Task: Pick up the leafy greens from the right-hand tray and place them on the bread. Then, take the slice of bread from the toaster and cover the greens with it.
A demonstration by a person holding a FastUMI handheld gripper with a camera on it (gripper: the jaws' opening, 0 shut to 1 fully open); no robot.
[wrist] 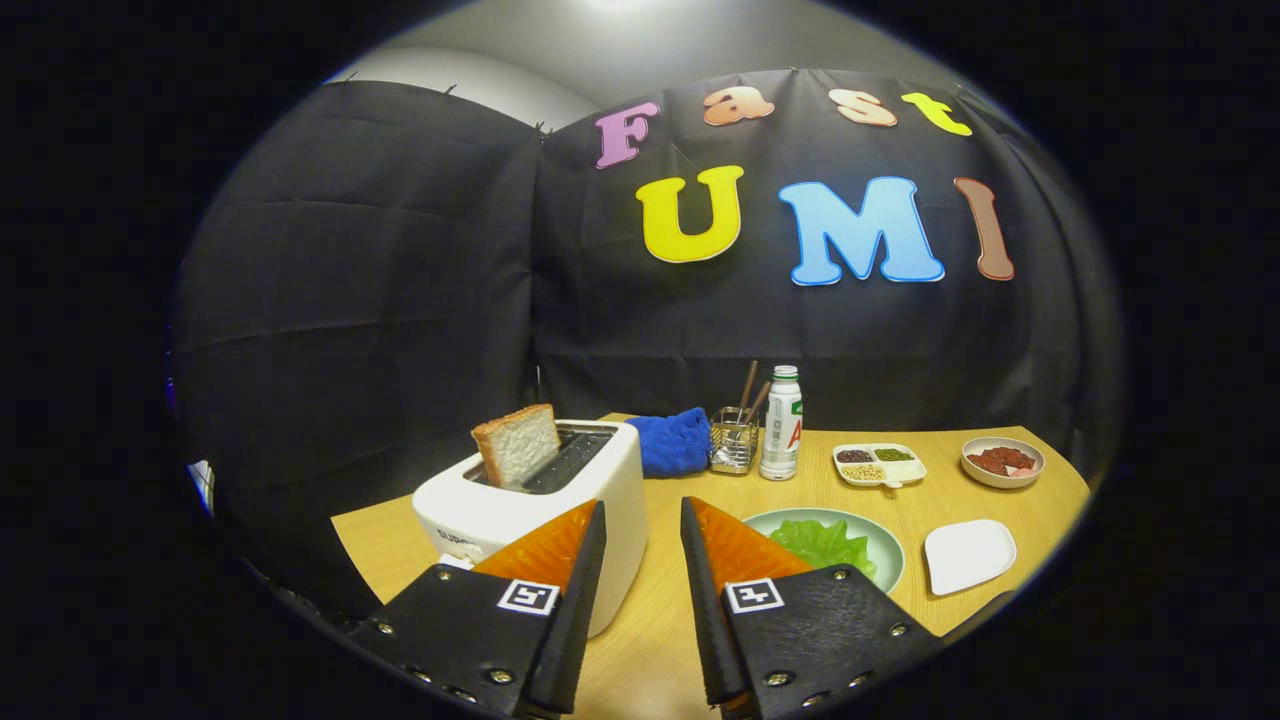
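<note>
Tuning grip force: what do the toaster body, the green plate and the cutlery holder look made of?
Toaster: looks like glossy white plastic, with smooth rounded corners and a soft sheen. Green plate: likely glazed ceramic, though melamine is possible; even pale-green gloss. Cutlery holder: shiny metal wire or mesh, see-through and glinting. Gripper open, empty.

toaster (520, 505) left, plate (885, 545) right, bare table (660, 610) between

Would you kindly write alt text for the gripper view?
An open claw hovers empty over a wooden table, between a white toaster holding a bread slice and a green plate of leafy greens.
</note>
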